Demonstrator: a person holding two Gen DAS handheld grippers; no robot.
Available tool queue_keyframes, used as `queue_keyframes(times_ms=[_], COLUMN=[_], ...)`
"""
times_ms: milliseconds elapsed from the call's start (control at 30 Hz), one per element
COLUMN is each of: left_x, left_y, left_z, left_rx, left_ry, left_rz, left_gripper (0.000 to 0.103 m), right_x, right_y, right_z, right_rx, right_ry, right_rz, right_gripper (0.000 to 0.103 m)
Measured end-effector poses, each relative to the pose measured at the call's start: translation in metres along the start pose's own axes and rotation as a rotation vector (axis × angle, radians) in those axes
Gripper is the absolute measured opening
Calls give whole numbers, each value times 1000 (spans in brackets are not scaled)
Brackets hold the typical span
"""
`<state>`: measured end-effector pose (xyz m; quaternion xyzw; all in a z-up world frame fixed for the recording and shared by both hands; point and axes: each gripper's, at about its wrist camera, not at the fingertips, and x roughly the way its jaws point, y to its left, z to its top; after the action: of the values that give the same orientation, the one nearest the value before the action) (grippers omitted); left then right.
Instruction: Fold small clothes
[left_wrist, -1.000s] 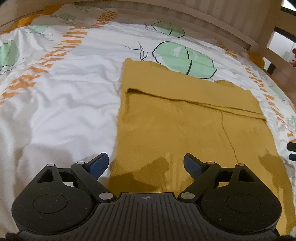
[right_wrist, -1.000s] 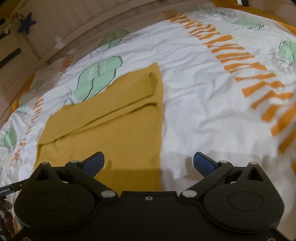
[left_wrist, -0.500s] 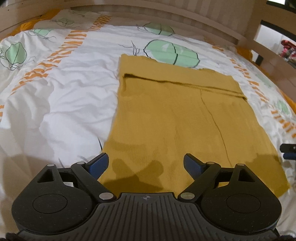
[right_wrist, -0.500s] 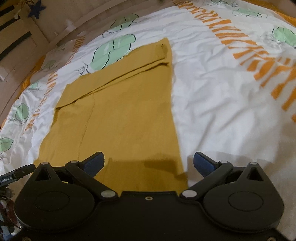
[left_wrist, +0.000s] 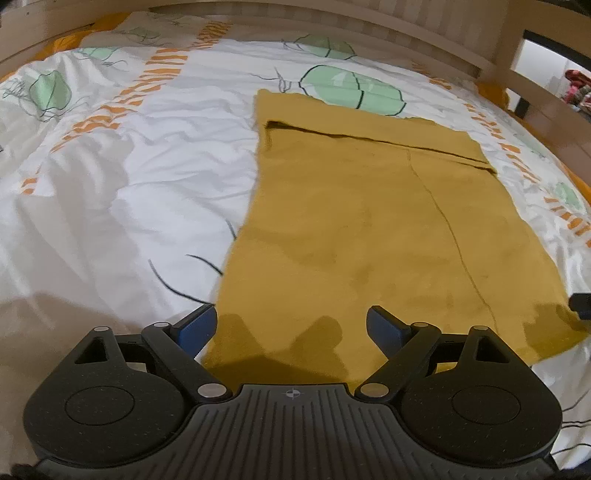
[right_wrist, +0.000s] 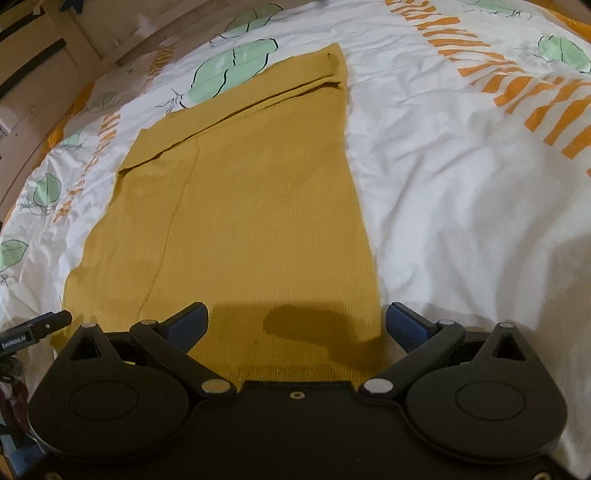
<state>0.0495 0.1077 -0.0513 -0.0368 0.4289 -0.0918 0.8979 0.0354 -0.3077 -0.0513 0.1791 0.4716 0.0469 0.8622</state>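
Looking down both wrists, I am seeing the mustard garment (left_wrist: 369, 221) lying flat on the bed (left_wrist: 129, 184), its far edge folded over. I am holding the left gripper (left_wrist: 291, 325) and right gripper (right_wrist: 297, 321) over its near hem, jaws gaping wide and empty.

Light: warm and dim indoors, brightest on the white duvet (left_wrist: 122, 192).
Shadows: soft dark blots on the mustard cloth (left_wrist: 362, 236) just ahead of each claw (left claw (left_wrist: 291, 325), right claw (right_wrist: 297, 325)).
Blur: mild smear at the frame edges, centre fairly crisp.
Distortion: fisheye bends the bed rail (left_wrist: 388, 33) into an arc.
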Motion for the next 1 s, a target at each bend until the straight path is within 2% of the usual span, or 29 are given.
queue_keyframes(times_ms=[200, 300, 433, 567, 733, 800, 900, 1000], left_x=[5, 8, 19, 23, 25, 25, 25, 25], left_y=[10, 15, 18, 19, 26, 30, 33, 32], left_z=[0, 0, 1, 2, 5, 6, 7, 7], left_rx=[-50, -68, -73, -71, -98, -121, -151, -141], left_ry=[29, 37, 96, 118, 124, 126, 132, 137], left_rz=[12, 4, -12, -36, -57, -71, -105, -116], left_gripper=[88, 88, 88, 87, 64, 48, 39, 33], right_x=[-3, -4, -4, -3, -1, 1, 4, 8], right_y=[3, 4, 4, 5, 5, 4, -1, -8], right_z=[-7, -9, -9, -8, -6, -3, 1, 4], right_rx=[-25, -29, -37, -42, -32, -22, 4, 47], right_ry=[-5, -9, -5, 6, 25, 38, 59, 84], right_rz=[-10, -8, -10, -14, -18, -17, -10, 16], right_gripper=[102, 102, 102, 102, 102, 102, 102, 102])
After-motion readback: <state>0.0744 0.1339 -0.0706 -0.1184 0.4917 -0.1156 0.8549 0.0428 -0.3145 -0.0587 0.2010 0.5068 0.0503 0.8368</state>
